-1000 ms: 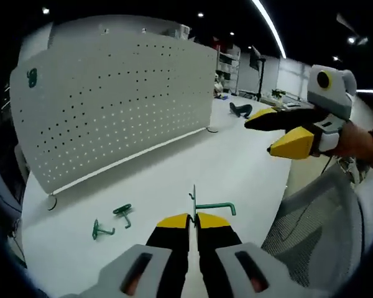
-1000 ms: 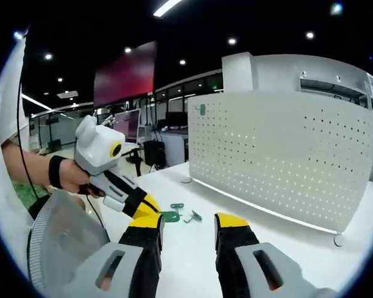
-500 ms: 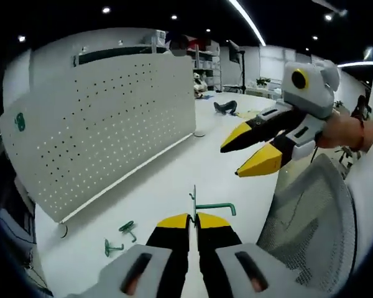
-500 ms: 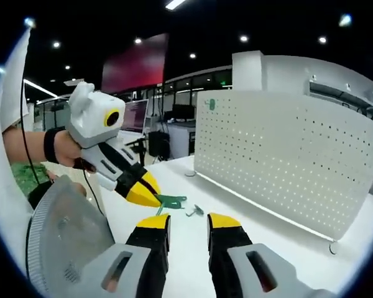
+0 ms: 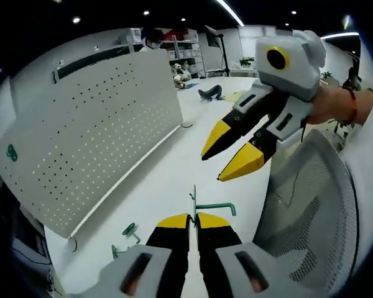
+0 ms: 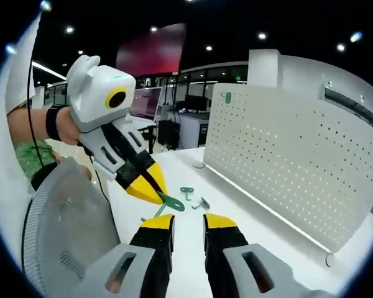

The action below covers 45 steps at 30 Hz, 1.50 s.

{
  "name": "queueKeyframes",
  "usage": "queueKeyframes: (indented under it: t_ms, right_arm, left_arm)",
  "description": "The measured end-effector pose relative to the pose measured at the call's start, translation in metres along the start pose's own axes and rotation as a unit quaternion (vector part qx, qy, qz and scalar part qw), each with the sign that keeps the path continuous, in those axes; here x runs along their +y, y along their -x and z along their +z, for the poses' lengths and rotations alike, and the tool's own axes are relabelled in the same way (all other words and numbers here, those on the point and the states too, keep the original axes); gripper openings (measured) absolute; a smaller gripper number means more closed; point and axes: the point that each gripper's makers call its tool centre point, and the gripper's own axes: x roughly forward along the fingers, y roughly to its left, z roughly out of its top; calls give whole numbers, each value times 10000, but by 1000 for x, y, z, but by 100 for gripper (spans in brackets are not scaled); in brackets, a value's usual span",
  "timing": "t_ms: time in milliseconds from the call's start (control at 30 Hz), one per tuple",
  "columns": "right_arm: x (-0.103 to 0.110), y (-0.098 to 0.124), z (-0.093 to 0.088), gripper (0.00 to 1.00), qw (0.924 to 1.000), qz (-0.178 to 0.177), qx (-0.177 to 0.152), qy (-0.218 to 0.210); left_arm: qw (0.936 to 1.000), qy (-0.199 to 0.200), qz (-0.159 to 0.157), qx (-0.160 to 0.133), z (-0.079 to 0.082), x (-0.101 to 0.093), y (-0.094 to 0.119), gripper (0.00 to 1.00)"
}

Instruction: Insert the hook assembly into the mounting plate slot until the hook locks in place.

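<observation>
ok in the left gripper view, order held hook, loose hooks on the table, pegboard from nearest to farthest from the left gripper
1. Held hook, clamped in the left gripper.
2. Loose hooks, lower left on the table.
3. Pegboard, standing behind them, upper left.

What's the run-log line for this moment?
left claw: shut on green hook | right claw: open, near hook | pegboard: upright, one hook mounted | spare hooks: on table | insertion: not started

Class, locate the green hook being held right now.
The green hook is pinched in the left gripper, above the white table; the right gripper hovers open just beyond it.
</observation>
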Motion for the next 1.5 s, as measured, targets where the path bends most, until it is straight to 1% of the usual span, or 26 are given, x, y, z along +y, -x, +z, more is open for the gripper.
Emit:
queueKeyframes:
  t_ms: [33,67,100,133,267,400,500,533,600,667,767,933,1100,1233,1333,1367,1400,1433,1467,1500]
  right_arm:
    - [1,-1,0,16,10000,39,-28,-43]
    - [2,-2,-1,15,10000,64,-5,-33]
    - [1,-3,-4,15,9997,57,118,223]
    - [0,-3,-4,15,9994,25,147,318]
    - [4,-9,-6,15,9992,136,201,306]
    - [6,-14,-10,14,9983,205,307,441]
    - [6,-17,-14,11,9975,283,395,515]
    - [6,-18,-16,11,9963,299,453,661]
    - [8,-20,-18,11,9945,356,547,822]
    - [9,-21,-17,10,9932,387,558,945]
    - [10,-24,-17,10,9911,433,588,1113]
    - [14,-27,-22,9,9876,557,707,1285]
    - [17,-27,-24,4,9862,603,717,1369]
    - [19,-25,-25,2,9856,575,715,1420]
    - [17,-23,-25,2,9843,544,754,1498]
    - [17,-23,-26,2,9837,539,761,1539]
    - [17,-23,-26,2,9836,531,760,1549]
    - [18,-22,-26,1,9839,523,754,1536]
    - [17,-21,-25,1,9841,486,748,1536]
    - [15,-20,-24,1,9844,447,735,1538]
  left_arm:
    - [9999,-144,30,61,-2,1,-1,3]
    - [9998,-182,11,81,-2,0,-1,3]
    - [9998,-163,-1,68,-1,0,-1,3]
    - [9999,-157,-28,33,0,-1,-2,3]
    - [9990,-422,-75,135,0,-4,-6,3]
    - [9987,-458,-129,164,3,-5,-9,3]
    - [9980,-578,-171,167,5,-7,-10,3]
    - [9973,-671,-204,229,4,-8,-10,3]
    - [9964,-785,-201,245,4,-9,-11,3]
    - [9957,-855,-250,268,5,-12,-12,3]
    - [9931,-1075,-281,385,3,-14,-14,3]
    - [9927,-1086,-354,388,3,-16,-16,3]
    - [9927,-1083,-371,371,3,-15,-15,4]
    - [9939,-1007,-356,291,6,-13,-14,4]
    - [9946,-918,-428,213,7,-15,-15,5]
    - [9936,-1003,-491,184,6,-17,-15,5]
    - [9934,-1023,-490,157,6,-17,-16,5]
    - [9943,-945,-472,116,8,-16,-15,5]
    - [9959,-773,-469,68,9,-15,-15,5]
    - [9956,-801,-476,25,10,-15,-15,5]
